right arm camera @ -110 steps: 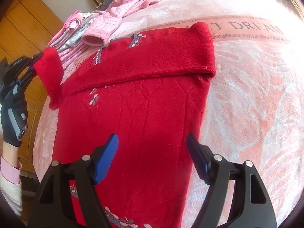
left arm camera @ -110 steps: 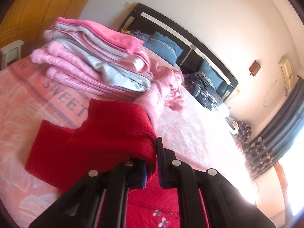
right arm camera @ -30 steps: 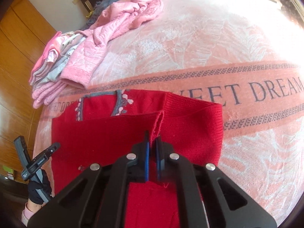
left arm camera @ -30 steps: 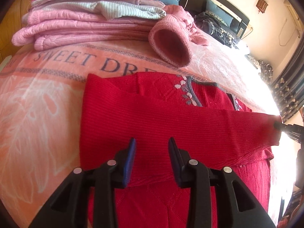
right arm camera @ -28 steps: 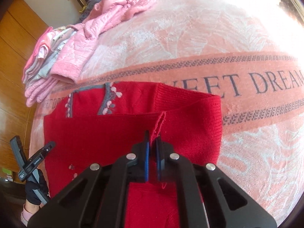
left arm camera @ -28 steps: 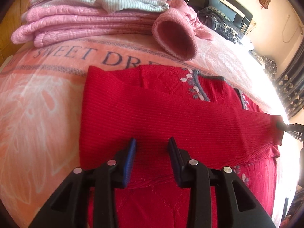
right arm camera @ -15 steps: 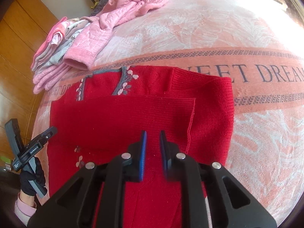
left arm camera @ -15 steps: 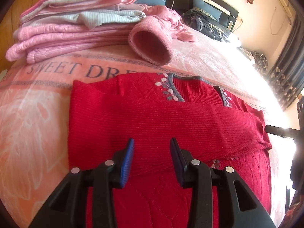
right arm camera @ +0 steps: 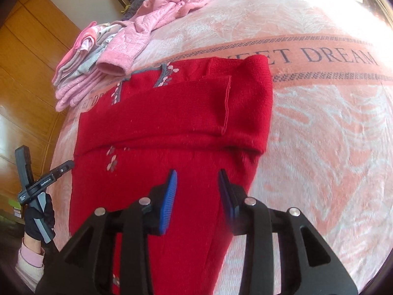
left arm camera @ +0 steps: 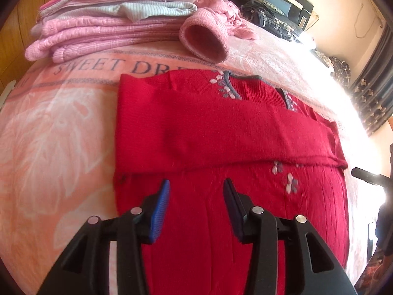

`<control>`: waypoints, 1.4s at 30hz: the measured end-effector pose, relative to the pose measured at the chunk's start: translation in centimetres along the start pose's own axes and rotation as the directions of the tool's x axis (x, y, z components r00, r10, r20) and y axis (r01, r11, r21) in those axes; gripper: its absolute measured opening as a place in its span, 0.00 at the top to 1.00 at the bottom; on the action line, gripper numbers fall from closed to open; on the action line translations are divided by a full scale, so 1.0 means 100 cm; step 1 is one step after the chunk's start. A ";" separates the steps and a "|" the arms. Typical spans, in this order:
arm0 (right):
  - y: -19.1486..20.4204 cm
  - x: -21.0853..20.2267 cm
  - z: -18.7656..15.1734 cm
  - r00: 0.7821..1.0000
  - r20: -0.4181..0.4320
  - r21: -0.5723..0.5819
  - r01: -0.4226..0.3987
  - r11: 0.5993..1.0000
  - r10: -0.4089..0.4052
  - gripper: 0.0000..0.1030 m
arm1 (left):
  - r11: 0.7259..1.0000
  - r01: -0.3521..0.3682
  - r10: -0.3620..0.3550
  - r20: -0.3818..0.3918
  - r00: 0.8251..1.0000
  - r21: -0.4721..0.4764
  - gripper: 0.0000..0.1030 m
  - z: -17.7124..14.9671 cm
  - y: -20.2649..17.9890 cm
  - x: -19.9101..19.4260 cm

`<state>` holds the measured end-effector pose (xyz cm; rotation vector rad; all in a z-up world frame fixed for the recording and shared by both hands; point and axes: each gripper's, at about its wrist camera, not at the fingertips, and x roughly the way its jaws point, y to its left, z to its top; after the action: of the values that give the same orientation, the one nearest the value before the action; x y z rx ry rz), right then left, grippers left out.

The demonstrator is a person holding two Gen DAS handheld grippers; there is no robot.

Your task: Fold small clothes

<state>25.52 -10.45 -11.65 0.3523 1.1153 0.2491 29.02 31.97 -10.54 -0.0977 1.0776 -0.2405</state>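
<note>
well, the bed (left arm camera: 61, 132) fills nearly everything, its pink blanket printed with big lettering that the red sweater (left arm camera: 221, 132) partly covers, so only some letters can be read. the sweater lies flat across the blanket, both sleeves folded over the chest in a band; its lower hem is cut off by the bottom of both views and hidden behind the gripper bodies. beyond the collar sits a stack of folded pink clothes (left arm camera: 103, 27), its far side out of sight, and a loose pink garment (right arm camera: 169, 12) trails off it with one cuff lying just beside the sweater's neckline. dark clothes at the headboard (left arm camera: 270, 16) are too small and blurred to name. the window side is washed out by glare, so that edge of the bed can't be made out.

the left gripper (left arm camera: 196, 204) hovers above the sweater's body below the folded sleeves, jaws spread a moderate way with nothing between them. the right gripper (right arm camera: 197, 191) hovers nearer the sweater's right side, jaws likewise parted and holding nothing. in the right wrist view a gloved hand (right arm camera: 36, 218) holds the left tool's handle; the arm is cut off at a pale pink cuff.
</note>
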 end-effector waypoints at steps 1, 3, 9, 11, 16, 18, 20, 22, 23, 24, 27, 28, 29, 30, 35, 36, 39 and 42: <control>0.002 -0.008 -0.015 1.000 -0.003 -0.010 0.001 1.000 -0.001 0.60 | 1.000 -0.005 0.005 -0.018 1.000 0.000 0.56 -0.014 0.004 -0.008; 0.006 -0.021 -0.046 1.000 -0.016 -0.025 -0.003 1.000 0.003 0.58 | 1.000 -0.019 0.018 -0.058 0.998 -0.003 0.55 -0.046 0.013 -0.024; 0.012 -0.045 -0.129 0.998 -0.065 -0.010 0.015 1.000 -0.016 0.57 | 0.998 -0.009 -0.002 -0.165 0.986 -0.065 0.54 -0.129 0.034 -0.054; 0.015 -0.052 -0.150 0.997 -0.075 0.010 0.004 1.000 -0.003 0.55 | 0.997 0.002 -0.015 -0.180 0.984 -0.075 0.54 -0.151 0.036 -0.061; 0.024 -0.063 -0.191 0.995 -0.093 0.043 -0.019 0.999 0.023 0.55 | 0.996 0.019 -0.035 -0.199 0.979 -0.083 0.54 -0.190 0.036 -0.075; 0.027 -0.065 -0.204 0.995 -0.096 0.058 -0.025 0.998 0.031 0.55 | 0.996 0.031 -0.047 -0.207 0.977 -0.083 0.53 -0.201 0.036 -0.078; 0.029 -0.067 -0.215 0.994 -0.103 0.060 -0.014 0.998 0.020 0.54 | 0.996 0.039 -0.054 -0.211 0.976 -0.075 0.52 -0.210 0.034 -0.082; 0.030 -0.067 -0.227 0.993 -0.113 0.062 -0.009 0.998 0.016 0.52 | 0.997 0.048 -0.060 -0.213 0.975 -0.063 0.51 -0.215 0.031 -0.086; 0.030 -0.067 -0.232 0.993 -0.118 0.064 -0.010 0.998 0.017 0.52 | 0.997 0.048 -0.059 -0.214 0.975 -0.057 0.50 -0.218 0.030 -0.087; 0.030 -0.067 -0.236 0.992 -0.123 0.064 -0.008 0.998 0.016 0.52 | 0.998 0.045 -0.054 -0.214 0.975 -0.050 0.49 -0.221 0.029 -0.089; 0.031 -0.067 -0.249 0.991 -0.137 0.062 0.002 0.998 0.007 0.52 | 0.998 0.043 -0.053 -0.212 0.976 -0.054 0.49 -0.228 0.031 -0.093; 0.031 -0.067 -0.253 0.990 -0.142 0.060 0.003 0.998 0.005 0.52 | 0.997 0.041 -0.053 -0.212 0.976 -0.058 0.49 -0.231 0.032 -0.095; 0.031 -0.067 -0.256 0.989 -0.145 0.060 0.007 0.998 0.002 0.52 | 0.997 0.040 -0.053 -0.210 0.976 -0.061 0.49 -0.233 0.034 -0.096; 0.031 -0.068 -0.259 0.989 -0.146 0.059 0.008 0.998 0.001 0.52 | 0.997 0.043 -0.055 -0.208 0.977 -0.064 0.49 -0.235 0.035 -0.098; 0.032 -0.066 -0.269 0.987 -0.159 0.040 0.017 0.999 -0.010 0.52 | 0.997 0.048 -0.059 -0.210 0.976 -0.054 0.47 -0.242 0.033 -0.098; 0.033 -0.066 -0.270 0.987 -0.159 0.034 0.018 0.999 -0.013 0.52 | 0.997 0.057 -0.067 -0.210 0.975 -0.054 0.43 -0.242 0.033 -0.098; 0.032 -0.065 -0.271 0.987 -0.161 0.032 0.020 0.999 -0.014 0.52 | 0.997 0.060 -0.071 -0.218 0.973 -0.056 0.39 -0.244 0.030 -0.096; 0.032 -0.065 -0.271 0.986 -0.165 0.027 0.019 0.999 -0.014 0.52 | 0.996 0.076 -0.086 -0.226 0.970 -0.054 0.36 -0.245 0.027 -0.096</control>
<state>-1.85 -5.79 -15.65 0.3519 1.2854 0.2516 3.50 37.84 -14.41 -0.1580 1.3095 -0.3064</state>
